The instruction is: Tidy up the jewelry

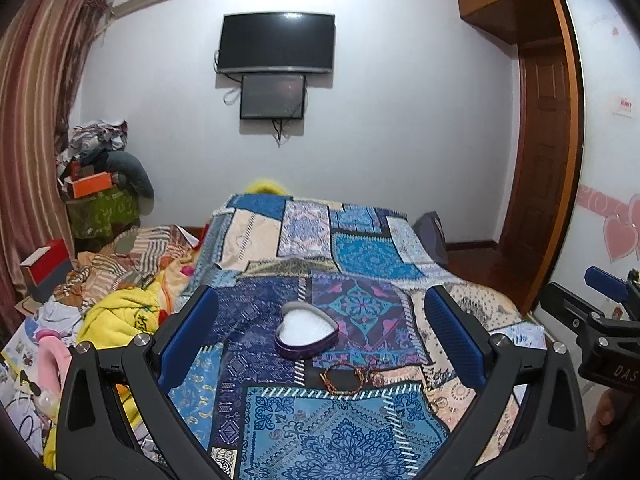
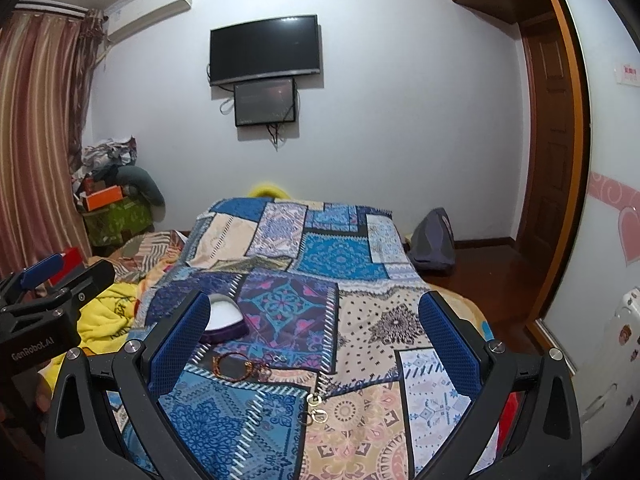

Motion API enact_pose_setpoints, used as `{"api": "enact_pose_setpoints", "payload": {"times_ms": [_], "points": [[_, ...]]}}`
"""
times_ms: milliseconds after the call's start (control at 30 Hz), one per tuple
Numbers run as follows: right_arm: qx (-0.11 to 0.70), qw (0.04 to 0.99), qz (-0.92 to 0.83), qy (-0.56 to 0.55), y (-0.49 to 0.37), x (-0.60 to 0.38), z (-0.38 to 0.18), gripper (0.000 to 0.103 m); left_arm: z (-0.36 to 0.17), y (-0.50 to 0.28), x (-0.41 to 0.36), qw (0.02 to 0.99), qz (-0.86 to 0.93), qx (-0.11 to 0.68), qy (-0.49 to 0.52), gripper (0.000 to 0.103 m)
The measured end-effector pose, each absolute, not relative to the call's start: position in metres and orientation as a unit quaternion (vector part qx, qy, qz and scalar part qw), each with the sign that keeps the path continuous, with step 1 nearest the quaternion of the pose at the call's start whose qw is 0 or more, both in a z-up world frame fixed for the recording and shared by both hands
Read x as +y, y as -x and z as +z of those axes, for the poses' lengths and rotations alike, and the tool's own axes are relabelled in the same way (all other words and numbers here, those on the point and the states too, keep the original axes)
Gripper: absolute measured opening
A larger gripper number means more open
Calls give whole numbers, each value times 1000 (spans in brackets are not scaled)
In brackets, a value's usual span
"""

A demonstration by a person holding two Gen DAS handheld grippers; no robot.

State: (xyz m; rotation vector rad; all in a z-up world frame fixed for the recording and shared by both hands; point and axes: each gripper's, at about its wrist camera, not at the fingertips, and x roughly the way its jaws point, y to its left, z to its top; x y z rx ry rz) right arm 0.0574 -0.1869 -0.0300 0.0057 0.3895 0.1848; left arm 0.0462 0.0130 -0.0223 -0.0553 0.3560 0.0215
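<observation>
One heart-shaped tin (image 1: 306, 334) is sitting open on the bed (image 1: 360, 256). One beaded bracelet (image 1: 342, 376) is lying just near of it, and two small gold rings (image 2: 316, 408) are resting to the right. Two dark screens (image 1: 276, 42) are hanging on the far wall, one above the other.

From my left gripper (image 1: 320, 336) the way forward over the patchwork bedspread (image 1: 352, 432) is open except for the heart-shaped box (image 1: 306, 334) sitting between the spread fingers and the beaded bracelet (image 1: 346, 376) lying just nearer. My right gripper (image 2: 316, 332) has bare quilt ahead, with small gold earrings (image 2: 316, 408), I think, lying low between its fingers. Piled yellow bedding (image 1: 120, 316) blocks the left, and the two grippers hang close side by side.
</observation>
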Motion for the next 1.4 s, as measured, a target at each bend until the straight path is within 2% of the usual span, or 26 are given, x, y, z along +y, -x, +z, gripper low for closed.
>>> {"api": "enact_pose_setpoints", "payload": {"times_ms": [733,867,967,1133,1200,1400], "points": [[386,916,109,12,-122,-211,-128,103,-151,-137,4,917,-49,395,31,103],[399,907,136,-2,-132,-209,-137,101,-165,-148,2,908,-57,415,28,94],[407,900,158,-10,-139,-205,-141,94,-176,-157,6,900,-58,431,35,85],[425,886,184,-8,-150,-194,-152,71,-189,-169,17,882,-64,462,64,63],[433,880,193,-10,-153,-191,-156,64,-192,-171,19,879,-67,467,73,54],[460,864,206,-25,-161,-189,-171,45,-195,-177,18,878,-82,466,77,52]]}}
